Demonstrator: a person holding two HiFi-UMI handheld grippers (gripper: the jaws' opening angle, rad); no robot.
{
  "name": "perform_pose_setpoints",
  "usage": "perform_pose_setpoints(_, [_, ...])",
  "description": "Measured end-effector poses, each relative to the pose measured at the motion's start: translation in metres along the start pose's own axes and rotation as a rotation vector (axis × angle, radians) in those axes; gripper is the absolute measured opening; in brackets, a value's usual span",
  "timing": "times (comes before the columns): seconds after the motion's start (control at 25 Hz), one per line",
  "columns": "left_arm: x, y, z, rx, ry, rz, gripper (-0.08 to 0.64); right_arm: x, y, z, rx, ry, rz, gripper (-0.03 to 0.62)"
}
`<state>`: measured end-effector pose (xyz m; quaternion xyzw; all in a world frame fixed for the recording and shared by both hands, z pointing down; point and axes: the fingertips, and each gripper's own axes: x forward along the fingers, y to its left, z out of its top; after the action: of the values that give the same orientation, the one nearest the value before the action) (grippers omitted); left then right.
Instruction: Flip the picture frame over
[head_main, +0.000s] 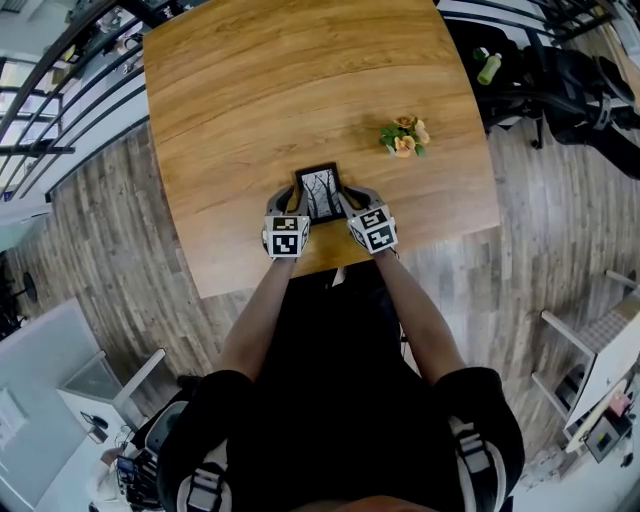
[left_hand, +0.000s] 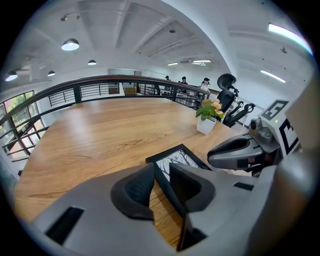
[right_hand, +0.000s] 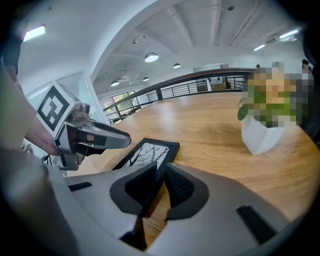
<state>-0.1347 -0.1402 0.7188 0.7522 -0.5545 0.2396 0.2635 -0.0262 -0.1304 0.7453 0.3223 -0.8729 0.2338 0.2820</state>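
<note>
At the near edge of the surface (head_main: 250, 100), the picture frame (head_main: 320, 190) faces picture side up, its left rim clamped by the left hand-held gripper (head_main: 293, 203), its right rim by the right hand-held gripper (head_main: 352, 203); grasp made, the flip itself looks not yet done

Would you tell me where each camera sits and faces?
Head view: on the person's head, facing steeply down at table and frame; both arms show.
Left gripper view: on the left gripper, facing across the table; its fingers show.
Right gripper view: on the right gripper, likewise; its fingers show.
All three share the frame.
</note>
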Motion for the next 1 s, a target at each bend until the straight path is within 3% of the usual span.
perform_pose_setpoints(0.16, [-0.010, -0.005, 0.001, -0.007, -0.013, 0.026, 0.063, -0.013, -0.003, 0.001, -0.032, -0.015, 0.002, 0.005])
perform_pose_setpoints(0.6, [-0.033, -0.050, -0.012, -0.062, -0.022, 0.056, 0.021, -0.055, -0.007, -0.021, -0.112, 0.002, 0.090, 0.006])
perform_pose_setpoints(1.0, [-0.076, -0.053, -0.025, -0.118, -0.045, 0.139, 0.020, -0.086, -0.005, -0.033, -0.207, 0.047, 0.141, 0.008])
